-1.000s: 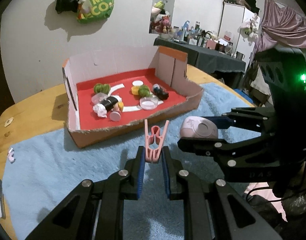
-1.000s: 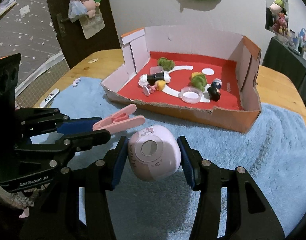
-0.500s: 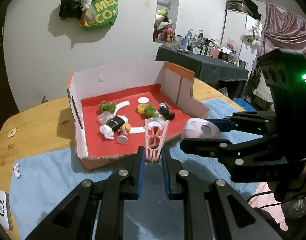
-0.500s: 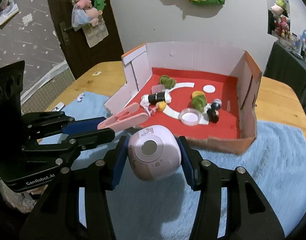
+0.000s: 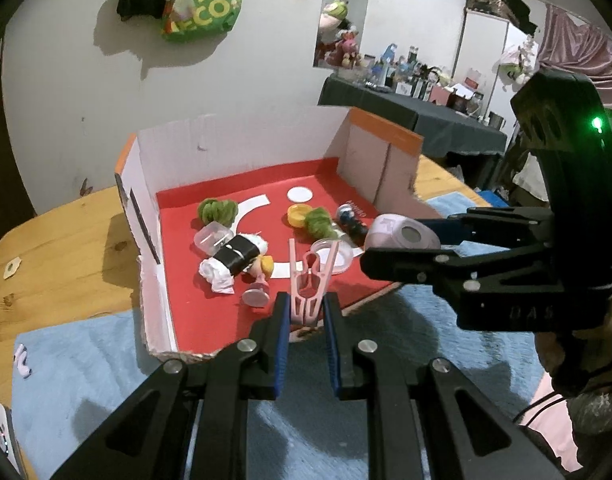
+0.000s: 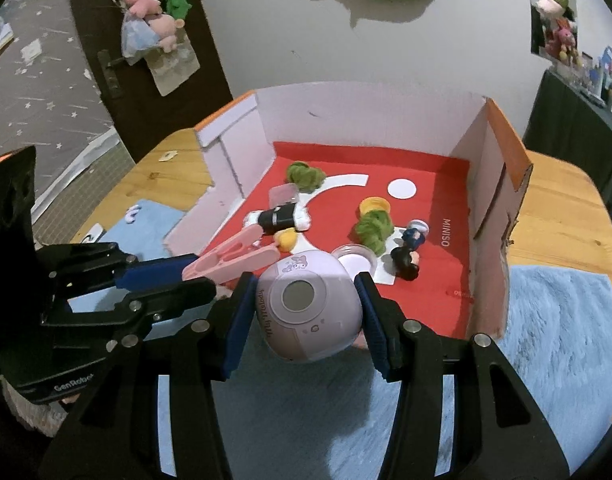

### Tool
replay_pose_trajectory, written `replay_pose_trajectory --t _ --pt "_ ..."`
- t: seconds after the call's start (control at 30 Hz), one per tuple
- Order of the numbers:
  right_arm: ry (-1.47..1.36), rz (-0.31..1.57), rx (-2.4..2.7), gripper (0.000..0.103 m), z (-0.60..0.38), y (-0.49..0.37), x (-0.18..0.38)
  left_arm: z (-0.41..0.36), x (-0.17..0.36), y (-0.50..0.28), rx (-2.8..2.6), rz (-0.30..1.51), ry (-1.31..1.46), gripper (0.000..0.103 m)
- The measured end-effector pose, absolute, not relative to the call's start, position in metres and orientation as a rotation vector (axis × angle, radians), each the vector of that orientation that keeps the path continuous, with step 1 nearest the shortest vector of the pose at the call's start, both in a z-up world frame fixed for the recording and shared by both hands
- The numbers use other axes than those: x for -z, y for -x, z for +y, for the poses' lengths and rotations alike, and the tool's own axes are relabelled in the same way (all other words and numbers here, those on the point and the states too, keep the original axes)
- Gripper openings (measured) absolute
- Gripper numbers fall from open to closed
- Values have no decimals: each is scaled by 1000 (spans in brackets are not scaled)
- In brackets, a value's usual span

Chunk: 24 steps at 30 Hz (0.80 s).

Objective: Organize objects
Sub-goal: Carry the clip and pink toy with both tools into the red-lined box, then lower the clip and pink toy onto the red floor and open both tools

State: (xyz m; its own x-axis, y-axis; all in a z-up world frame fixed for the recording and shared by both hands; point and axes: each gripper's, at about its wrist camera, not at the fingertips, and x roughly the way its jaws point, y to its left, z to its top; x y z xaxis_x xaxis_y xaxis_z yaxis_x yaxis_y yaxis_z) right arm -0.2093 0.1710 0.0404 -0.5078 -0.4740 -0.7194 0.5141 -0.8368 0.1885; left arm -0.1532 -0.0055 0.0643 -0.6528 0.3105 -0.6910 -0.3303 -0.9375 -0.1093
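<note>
My left gripper [image 5: 305, 312] is shut on a pink clothespin [image 5: 311, 280], which stands up from the pads over the front edge of the red-floored cardboard box [image 5: 242, 148]. My right gripper [image 6: 306, 312] is shut on a lilac egg-shaped gadget [image 6: 308, 308] with a small round screen, held at the box's front edge. In the left wrist view the same gadget [image 5: 402, 234] shows to the right of the clothespin. In the right wrist view the clothespin [image 6: 234, 256] and left gripper [image 6: 190, 268] sit to the left.
The box floor holds green fuzzy balls [image 6: 304, 174], a black-and-white roll [image 6: 278, 218], a clear round lid [image 6: 354, 258], a yellow cap [image 6: 374, 204] and a small figure [image 6: 410, 254]. A blue fluffy mat [image 6: 562, 336] covers the wooden table [image 5: 58, 248].
Both grippers have moved forward toward the box with their objects; the clothespin and the gadget now hang over its front edge instead of over the blue mat.
</note>
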Motion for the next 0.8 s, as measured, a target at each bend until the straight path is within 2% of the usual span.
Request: replay_pose_trajectory --t 0.8 --pt "-1289 65 2282 48 164 263 5 -13 -29 199 -2535 42 1246 17"
